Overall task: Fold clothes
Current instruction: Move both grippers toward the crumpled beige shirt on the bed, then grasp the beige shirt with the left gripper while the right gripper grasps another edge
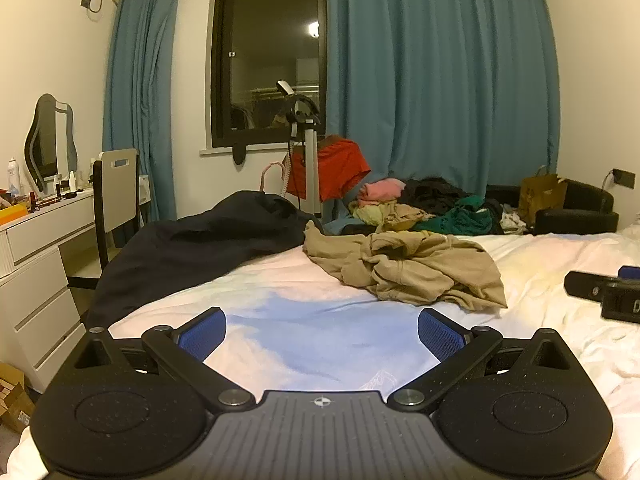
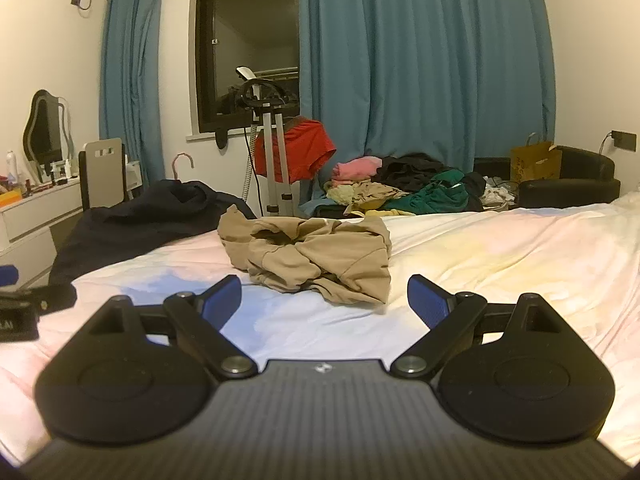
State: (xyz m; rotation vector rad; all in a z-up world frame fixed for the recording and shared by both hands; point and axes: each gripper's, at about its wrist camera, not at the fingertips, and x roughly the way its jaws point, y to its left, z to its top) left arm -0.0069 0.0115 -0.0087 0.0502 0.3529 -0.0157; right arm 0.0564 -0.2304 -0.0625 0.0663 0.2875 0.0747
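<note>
Bed sheet [image 2: 500, 248] bears crumpled tan garment [image 2: 316, 260]; left hand-held gripper [image 1: 322, 334], right hand-held gripper [image 2: 324, 300] both spread wide, empty.

On the bed [image 1: 540, 256]: one crumpled tan garment [image 1: 408, 268] and one dark garment [image 1: 192, 244]. Two pairs of tongs, left [image 1: 322, 334] and right [image 2: 324, 300]. Behind: one clothes pile [image 1: 424, 204], two blue curtains [image 1: 440, 80], one window [image 1: 268, 52].

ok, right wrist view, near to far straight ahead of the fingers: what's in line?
right gripper, jaws open, nothing between them → bedsheet → crumpled tan garment → pile of mixed clothes beyond the bed → blue curtain.
</note>
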